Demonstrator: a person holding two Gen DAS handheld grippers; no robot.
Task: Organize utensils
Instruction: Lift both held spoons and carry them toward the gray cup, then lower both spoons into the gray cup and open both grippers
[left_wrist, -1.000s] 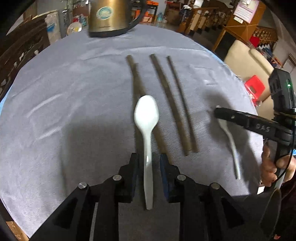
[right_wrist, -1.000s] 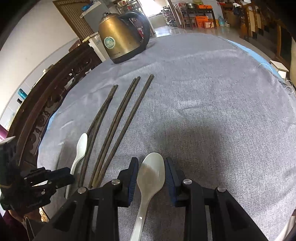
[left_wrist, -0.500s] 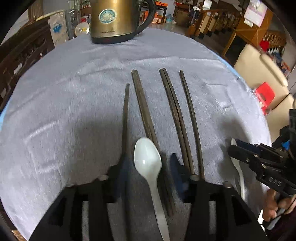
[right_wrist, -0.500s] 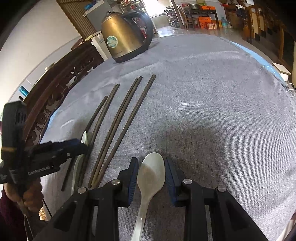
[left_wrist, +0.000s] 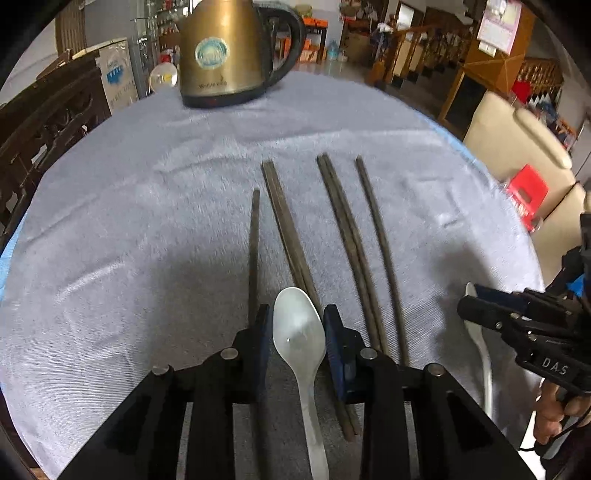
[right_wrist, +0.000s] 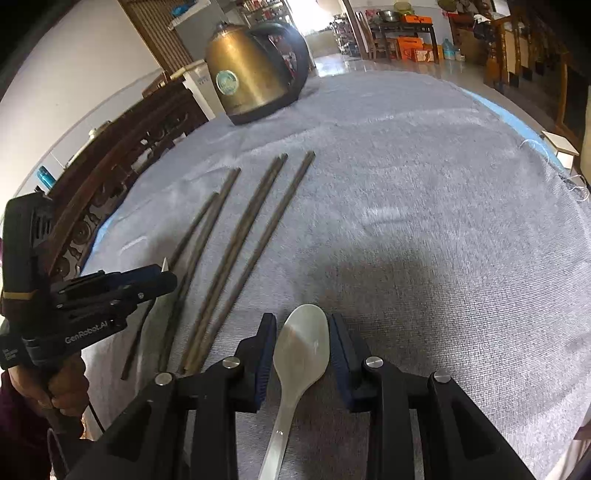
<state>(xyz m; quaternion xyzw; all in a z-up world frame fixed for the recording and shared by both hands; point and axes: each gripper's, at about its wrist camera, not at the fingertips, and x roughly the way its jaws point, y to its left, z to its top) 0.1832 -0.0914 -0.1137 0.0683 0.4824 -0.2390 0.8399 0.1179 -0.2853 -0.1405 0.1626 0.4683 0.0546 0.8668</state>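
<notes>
The left wrist view shows the left gripper (left_wrist: 298, 325) over a white spoon (left_wrist: 300, 334) that lies on the grey cloth of the bench (left_wrist: 129, 221). Its jaws are closing with the spoon bowl between them, pads not pressing. Dark chopsticks (left_wrist: 347, 236) lie side by side beyond, near a brass kettle (left_wrist: 221, 51). The right gripper (right_wrist: 303, 347) has its jaws apart around a second spoon (right_wrist: 304, 345), just beside its bowl.
</notes>
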